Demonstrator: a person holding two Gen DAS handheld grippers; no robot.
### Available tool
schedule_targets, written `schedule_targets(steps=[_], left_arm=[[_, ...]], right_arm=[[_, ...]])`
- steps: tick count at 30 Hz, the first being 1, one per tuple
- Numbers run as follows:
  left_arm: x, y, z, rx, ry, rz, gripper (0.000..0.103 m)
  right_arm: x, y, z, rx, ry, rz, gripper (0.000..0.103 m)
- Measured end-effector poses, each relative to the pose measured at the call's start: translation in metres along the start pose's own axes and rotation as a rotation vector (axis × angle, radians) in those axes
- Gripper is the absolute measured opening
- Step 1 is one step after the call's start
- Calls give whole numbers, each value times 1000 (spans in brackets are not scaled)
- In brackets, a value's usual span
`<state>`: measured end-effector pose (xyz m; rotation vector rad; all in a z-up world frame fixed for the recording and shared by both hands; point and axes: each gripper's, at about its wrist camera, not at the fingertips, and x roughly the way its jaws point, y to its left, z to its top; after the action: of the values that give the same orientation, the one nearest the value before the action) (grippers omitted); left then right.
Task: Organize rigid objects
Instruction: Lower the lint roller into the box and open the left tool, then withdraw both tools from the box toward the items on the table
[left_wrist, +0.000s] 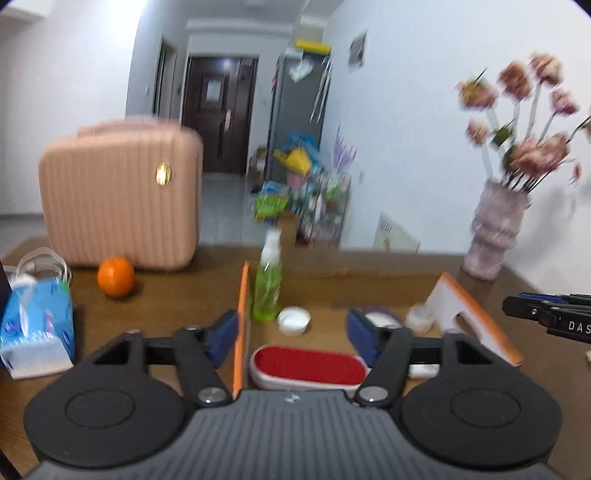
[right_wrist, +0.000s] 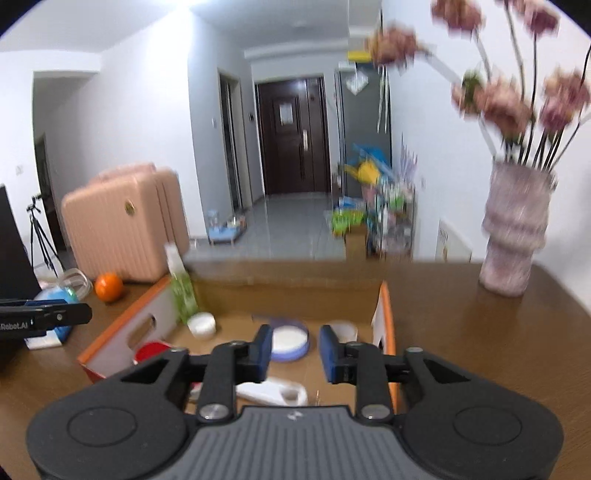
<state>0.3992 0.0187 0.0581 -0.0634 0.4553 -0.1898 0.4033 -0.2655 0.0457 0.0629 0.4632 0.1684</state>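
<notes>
Both views blurred. Cardboard box (right_wrist: 291, 284) with orange-edged flaps stands open on the brown table (right_wrist: 461, 332); everything below placed relative to it.

Left gripper (left_wrist: 291, 332) above the box's near-left part, jaws spread wide, nothing between them. Right gripper (right_wrist: 291, 349) over the box's middle, jaws apart, empty.

Inside the box: green spray bottle (left_wrist: 266, 291) upright at the far-left corner; white lid (left_wrist: 294, 320) just beside it; red-faced brush (left_wrist: 308, 367) lying near the front; round lavender tin (right_wrist: 290, 341) mid-floor; small white jar (right_wrist: 345, 330) toward the right wall.

Left of the box: orange (left_wrist: 115, 276), tissue pack (left_wrist: 35, 325), pink suitcase (left_wrist: 122, 199). Right of the box: flower vase (right_wrist: 515, 229).
</notes>
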Motion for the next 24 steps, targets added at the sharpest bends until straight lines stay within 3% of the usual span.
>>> schedule_targets(steps=[3, 5, 7, 9, 12, 24], left_arm=[[-35, -13, 0, 24, -48, -10, 77], [-54, -21, -2, 30, -95, 7, 86], [-77, -29, -11, 41, -172, 26, 99], [-95, -36, -21, 59, -221, 34, 102], [-113, -45, -34, 78, -223, 35, 103], [-175, -55, -63, 81, -273, 66, 103]], right_arm=[[-36, 7, 7, -13, -65, -1, 40], [-57, 10, 4, -24, -101, 0, 49], [-77, 14, -3, -36, -156, 0, 84], [-97, 18, -17, -49, -239, -22, 96], [-121, 24, -36, -77, -302, -58, 99], [-183, 32, -71, -23, -321, -73, 101]])
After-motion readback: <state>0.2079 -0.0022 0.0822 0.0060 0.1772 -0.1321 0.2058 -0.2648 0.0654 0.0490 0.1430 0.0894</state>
